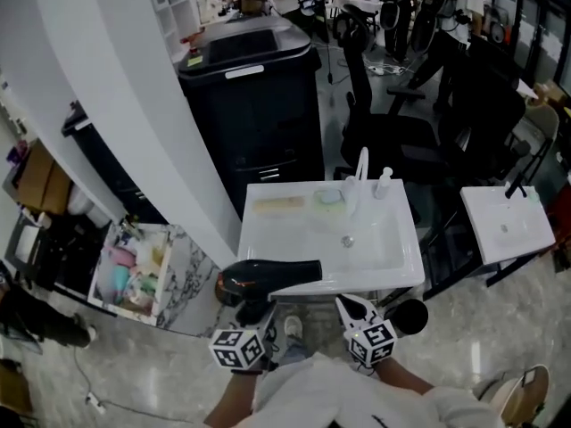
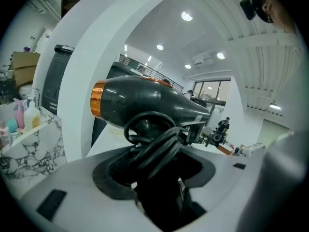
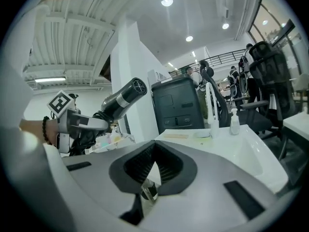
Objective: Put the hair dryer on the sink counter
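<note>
A black hair dryer (image 1: 268, 277) with a copper rear ring hangs level over the front left corner of the white sink counter (image 1: 268, 239). My left gripper (image 1: 254, 315) is shut on its handle, which has the black cord wound round it. In the left gripper view the hair dryer (image 2: 145, 98) fills the middle, with the corded handle running down between the jaws of the left gripper (image 2: 154, 166). My right gripper (image 1: 357, 315) sits just right of it at the counter's front edge. The right gripper (image 3: 154, 146) has its pads together with nothing between them. The hair dryer (image 3: 120, 99) shows at the left of that view.
On the counter's back stand a faucet (image 1: 362, 163), a soap bottle (image 1: 384, 184) and a soap dish (image 1: 328, 199). A tall black cabinet (image 1: 250, 87) is behind, office chairs (image 1: 393, 132) to the right, a second sink (image 1: 508, 226) far right, and a marble shelf with bottles (image 1: 134, 270) to the left.
</note>
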Demonstrator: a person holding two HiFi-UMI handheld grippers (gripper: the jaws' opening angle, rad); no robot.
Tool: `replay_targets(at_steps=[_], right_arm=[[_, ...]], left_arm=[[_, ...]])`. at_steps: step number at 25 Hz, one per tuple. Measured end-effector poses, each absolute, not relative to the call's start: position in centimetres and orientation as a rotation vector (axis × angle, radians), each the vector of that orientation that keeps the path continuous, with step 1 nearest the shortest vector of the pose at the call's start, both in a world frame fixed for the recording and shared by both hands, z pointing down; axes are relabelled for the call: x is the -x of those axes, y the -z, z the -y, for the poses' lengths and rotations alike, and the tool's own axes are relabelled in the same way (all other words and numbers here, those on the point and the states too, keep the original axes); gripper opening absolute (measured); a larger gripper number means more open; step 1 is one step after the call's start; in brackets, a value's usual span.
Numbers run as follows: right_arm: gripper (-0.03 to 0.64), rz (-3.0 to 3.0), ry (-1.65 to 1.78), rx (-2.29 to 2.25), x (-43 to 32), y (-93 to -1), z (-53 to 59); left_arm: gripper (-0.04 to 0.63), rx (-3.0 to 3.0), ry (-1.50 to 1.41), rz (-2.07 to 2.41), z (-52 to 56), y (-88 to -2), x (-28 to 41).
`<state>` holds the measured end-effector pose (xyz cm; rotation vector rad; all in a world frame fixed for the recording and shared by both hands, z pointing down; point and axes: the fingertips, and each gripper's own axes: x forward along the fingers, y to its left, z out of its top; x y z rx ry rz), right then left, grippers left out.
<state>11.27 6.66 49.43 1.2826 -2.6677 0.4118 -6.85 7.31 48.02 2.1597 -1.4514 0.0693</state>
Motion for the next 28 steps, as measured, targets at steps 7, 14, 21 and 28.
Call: replay_targets(at_steps=[7,14,21,28], right_arm=[[0.017,2.661,-0.366,-1.253,-7.4,-49.1,1.5],[0.017,2.633,-0.382,-1.272,-4.8,-49.3,8.9],[0.017,2.568,-0.462,-1.270,-2.7,-51.4,13.5],[0.017,2.536,-0.503,-1.283,-0.8,-52.7,16.9]], left_arm=[[0.260,-2.158,-0.087,1.429,1.6,-48.9,9.5],[0.261,-2.163,-0.120,1.397,9.6,-49.3,11.8],[0.261,-2.130,-0.153,1.353,15.0,-51.3,13.8],[0.259,-2.114,-0.199,1.316,18.6,-53.6,15.0]])
